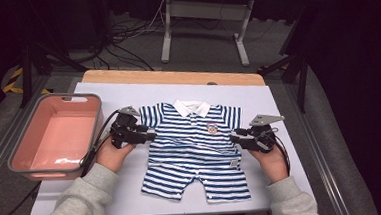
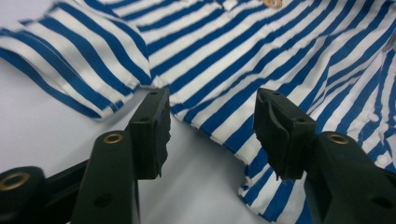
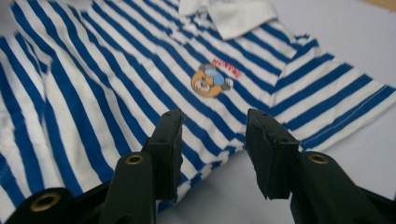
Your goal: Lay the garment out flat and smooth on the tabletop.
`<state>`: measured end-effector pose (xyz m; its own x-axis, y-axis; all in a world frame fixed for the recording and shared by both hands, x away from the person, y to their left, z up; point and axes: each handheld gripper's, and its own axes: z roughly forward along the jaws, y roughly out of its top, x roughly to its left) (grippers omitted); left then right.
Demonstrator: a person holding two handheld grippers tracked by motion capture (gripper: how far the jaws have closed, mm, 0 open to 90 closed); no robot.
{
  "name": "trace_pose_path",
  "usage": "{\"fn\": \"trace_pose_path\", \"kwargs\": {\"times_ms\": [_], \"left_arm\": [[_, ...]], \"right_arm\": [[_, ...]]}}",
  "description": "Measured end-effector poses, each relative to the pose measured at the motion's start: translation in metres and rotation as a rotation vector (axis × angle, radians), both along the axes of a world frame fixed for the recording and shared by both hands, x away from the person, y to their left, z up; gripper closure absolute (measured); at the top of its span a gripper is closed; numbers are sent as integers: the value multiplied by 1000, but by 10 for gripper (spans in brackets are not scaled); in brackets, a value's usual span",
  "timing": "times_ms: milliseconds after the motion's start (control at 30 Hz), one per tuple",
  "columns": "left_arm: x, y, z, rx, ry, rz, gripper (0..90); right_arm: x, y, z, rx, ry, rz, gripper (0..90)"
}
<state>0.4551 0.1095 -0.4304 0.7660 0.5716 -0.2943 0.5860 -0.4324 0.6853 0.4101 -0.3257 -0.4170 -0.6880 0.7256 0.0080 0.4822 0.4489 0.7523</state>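
A blue-and-white striped baby romper [image 1: 194, 152] with a white collar [image 1: 192, 107] lies flat, front up, on the white table sheet [image 1: 128, 191]. My left gripper [image 1: 151, 136] is open at the romper's left side, just under the sleeve. In the left gripper view its jaws [image 2: 212, 121] stand apart over the side edge of the striped cloth [image 2: 243, 56], pressing nothing. My right gripper [image 1: 234, 135] is open at the right side below the other sleeve. Its jaws [image 3: 212, 140] straddle the cloth's edge [image 3: 116, 84] near a small bear badge [image 3: 210, 80] without pinching it.
A pink bin with a grey rim [image 1: 12, 161] stands empty at the table's left edge. Bare wood of the table [image 1: 171, 77] shows past the sheet's far edge. Desk legs and cables lie on the floor beyond.
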Motion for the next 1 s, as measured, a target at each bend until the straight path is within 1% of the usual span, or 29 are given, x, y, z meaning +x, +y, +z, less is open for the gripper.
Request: {"fn": "trace_pose_path", "kwargs": {"times_ms": [33,67,100,133,200,233,267,300,333,367,400,433,467,500,533,567,633,667,700,733,767,800,833,867,900,933,967,1000], "left_arm": [[1,-2,-3,-5,25,-9,488],[4,-6,-9,8,58,-24,503],[4,-9,-12,25,68,-31,504],[4,-12,-14,54,73,-39,507],[5,-16,-20,100,97,-53,536],[5,-16,-20,99,90,-54,545],[5,-15,-20,102,98,-54,570],[6,-15,-20,95,110,-60,595],[5,-15,-20,95,118,-63,634],[5,-16,-21,95,120,-70,662],[5,-16,-21,95,120,-70,713],[5,-17,-22,93,128,-80,713],[5,-18,-22,103,122,-76,778],[5,-19,-22,118,115,-82,845],[6,-19,-22,115,122,-83,886],[6,-18,-22,113,124,-79,892],[6,-18,-21,117,103,-71,896],[6,-17,-19,117,80,-61,896],[6,-16,-17,111,70,-51,897],[7,-12,-11,90,33,-23,897],[8,-10,-9,80,15,-9,897],[8,-10,-9,80,15,-9,897],[12,-7,-4,67,-19,27,896],[14,-6,-2,65,-32,46,897],[14,-6,-2,65,-32,46,897],[18,-2,-1,55,-47,74,897],[18,-2,-1,55,-47,74,897],[21,0,-1,46,-46,85,897]], "right_arm": [[0,1,-2,-11,11,-1,572],[2,2,-8,-32,36,-2,573],[3,3,-10,-47,43,-4,579],[3,3,-13,-66,52,-6,588],[4,2,-17,-92,71,-13,599],[5,1,-19,-98,83,-17,604],[5,0,-21,-103,93,-19,613],[6,0,-23,-110,109,-20,628],[6,0,-25,-118,121,-21,636],[6,-1,-26,-108,118,-19,657],[6,-1,-26,-108,118,-19,657],[6,-1,-25,-105,119,-17,708],[6,-2,-25,-101,126,-8,787],[6,-2,-25,-95,134,8,840],[6,-1,-25,-94,135,17,866],[6,0,-25,-99,132,19,878],[6,0,-23,-94,109,13,883],[6,-1,-22,-82,96,7,883],[6,-5,-16,-47,53,-10,883],[7,-7,-13,-31,27,-19,884],[8,-10,-10,-14,7,-32,884],[10,-12,-8,5,-11,-45,885],[13,-14,-7,23,-20,-56,886],[15,-15,-7,37,-29,-66,886],[15,-15,-7,37,-29,-66,886],[19,-15,-7,51,-46,-70,886],[19,-15,-7,51,-46,-70,886],[21,-14,-8,53,-49,-72,886]]}}
